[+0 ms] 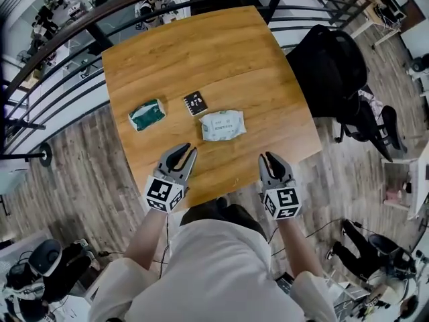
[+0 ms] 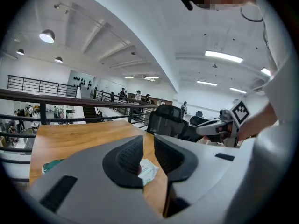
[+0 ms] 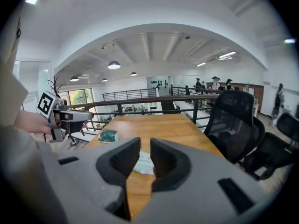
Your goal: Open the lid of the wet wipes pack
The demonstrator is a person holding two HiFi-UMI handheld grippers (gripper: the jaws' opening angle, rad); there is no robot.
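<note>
A white wet wipes pack [image 1: 222,125] lies flat on the wooden table [image 1: 201,52], its lid down. My left gripper [image 1: 188,150] hovers over the table's near edge, to the near left of the pack. Its jaws stand slightly apart with nothing between them. My right gripper [image 1: 268,157] is to the near right of the pack, jaws also a little apart and empty. In the left gripper view the white pack [image 2: 148,171] shows through the gap of the left gripper [image 2: 148,146]. The right gripper view shows the white pack [image 3: 145,164] beyond the right gripper [image 3: 145,148].
A green wipes pack [image 1: 147,114] lies left of the white one, and a small black box [image 1: 195,103] sits between them, farther back. A black office chair [image 1: 332,69] stands off the table's right side. A metal railing [image 1: 60,66] runs behind the table.
</note>
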